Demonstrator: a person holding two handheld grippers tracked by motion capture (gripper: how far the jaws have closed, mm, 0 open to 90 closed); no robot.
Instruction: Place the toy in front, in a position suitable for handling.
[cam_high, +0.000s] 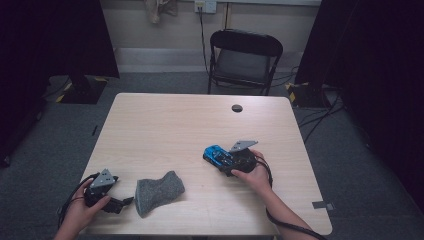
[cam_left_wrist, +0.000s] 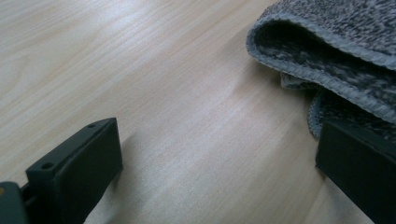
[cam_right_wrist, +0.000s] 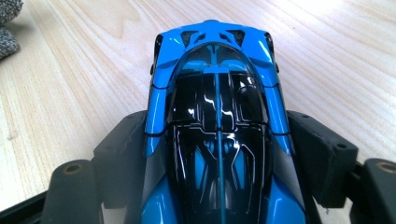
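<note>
A blue and black toy car (cam_high: 216, 154) rests on the light wooden table (cam_high: 175, 125) right of centre. My right gripper (cam_high: 223, 163) is shut on it from behind; in the right gripper view both black jaws press against the flanks of the car (cam_right_wrist: 217, 93), whose nose points away. A crumpled grey cloth (cam_high: 159, 191) lies near the front edge. My left gripper (cam_high: 125, 202) lies low on the table just left of it, open. In the left gripper view its jaws stand wide apart, bare wood between them, and the cloth (cam_left_wrist: 336, 56) sits by the right jaw's tip.
A black folding chair (cam_high: 245, 57) stands beyond the table's far edge. A dark round cable hole (cam_high: 237, 108) sits near the far edge. Cables trail on the grey floor at the right. A corner of the cloth (cam_right_wrist: 9, 23) shows in the right gripper view.
</note>
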